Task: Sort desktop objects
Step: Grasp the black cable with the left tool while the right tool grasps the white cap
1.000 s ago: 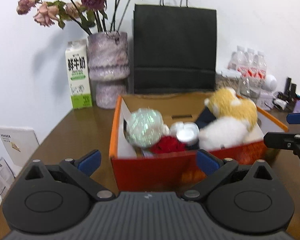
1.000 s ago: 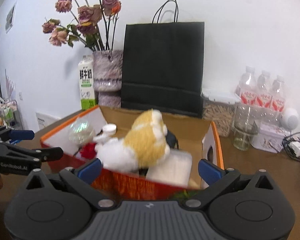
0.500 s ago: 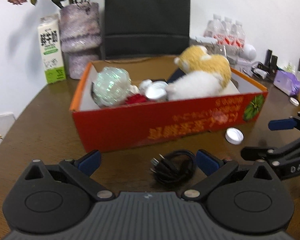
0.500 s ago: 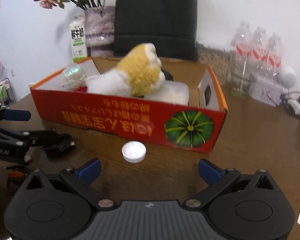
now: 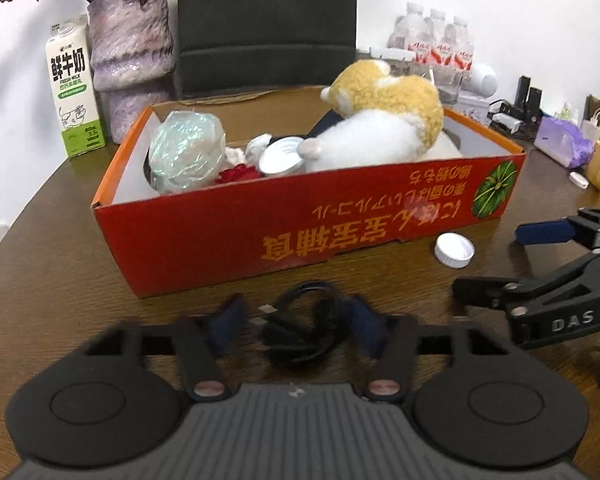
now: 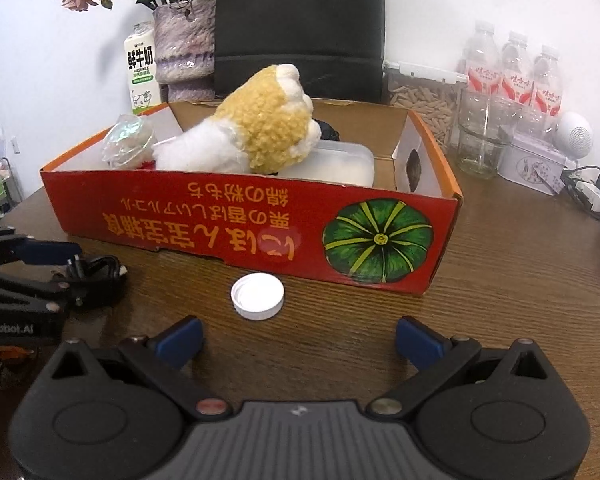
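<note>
From my station I note the cable (image 5: 306, 330), a black coiled bundle, on the desk (image 5: 52, 272) just in front of the red box (image 5: 300, 236), lying straight ahead between the fingers of my left gripper (image 5: 298, 322). Its jaws are closing with the coil between them; the pads are blurred, so I cannot confirm that they press on it yet. The coil's longer span runs roughly across the jaw line. The white cap (image 6: 257, 296) lies on the desk just before the box, dead ahead of my right gripper (image 6: 298, 342), which stands wide and empty. Judgement: left takes the cable, right is nearer the cap.
</note>
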Available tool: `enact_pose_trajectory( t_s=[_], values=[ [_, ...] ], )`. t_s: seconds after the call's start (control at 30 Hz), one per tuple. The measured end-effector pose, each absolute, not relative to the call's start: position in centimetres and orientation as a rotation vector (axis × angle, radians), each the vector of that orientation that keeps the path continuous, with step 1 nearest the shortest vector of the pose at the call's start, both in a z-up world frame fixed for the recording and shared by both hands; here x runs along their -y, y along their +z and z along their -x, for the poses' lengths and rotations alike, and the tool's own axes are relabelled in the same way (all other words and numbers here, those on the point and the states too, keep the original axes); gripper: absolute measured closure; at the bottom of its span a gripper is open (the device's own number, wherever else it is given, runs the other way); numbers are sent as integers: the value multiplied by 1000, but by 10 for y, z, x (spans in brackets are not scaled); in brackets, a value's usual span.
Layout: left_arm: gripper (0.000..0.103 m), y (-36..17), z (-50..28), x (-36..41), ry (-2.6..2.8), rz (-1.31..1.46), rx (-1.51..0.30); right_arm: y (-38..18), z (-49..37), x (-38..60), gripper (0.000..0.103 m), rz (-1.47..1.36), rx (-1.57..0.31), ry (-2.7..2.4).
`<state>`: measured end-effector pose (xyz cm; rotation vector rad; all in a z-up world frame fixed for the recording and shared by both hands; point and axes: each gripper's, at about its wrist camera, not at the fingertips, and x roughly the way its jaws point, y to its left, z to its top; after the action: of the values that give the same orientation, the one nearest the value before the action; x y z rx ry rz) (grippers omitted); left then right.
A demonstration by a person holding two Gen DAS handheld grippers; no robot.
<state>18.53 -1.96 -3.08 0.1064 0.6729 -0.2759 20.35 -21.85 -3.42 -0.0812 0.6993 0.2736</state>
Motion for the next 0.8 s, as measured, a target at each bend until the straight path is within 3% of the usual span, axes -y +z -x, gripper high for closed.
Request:
enact_pose_trajectory(
  t_s=[0.53, 0.67, 0.73, 0.8],
  values=[
    [52, -31, -186, 18, -261, -96, -667, -35, -217, 200, 2, 53, -699, 203],
    [52, -32, -186, 18, -260, -97, -664, -32, -213, 199, 22, 52, -674, 221],
    [52, -32, -186, 18, -260, -97, -664, -30, -213, 200, 43, 50, -660, 226],
    [52, -32, -186, 18, -260, -97, -664, -29, -211, 199, 58, 55, -652, 241]
  ],
)
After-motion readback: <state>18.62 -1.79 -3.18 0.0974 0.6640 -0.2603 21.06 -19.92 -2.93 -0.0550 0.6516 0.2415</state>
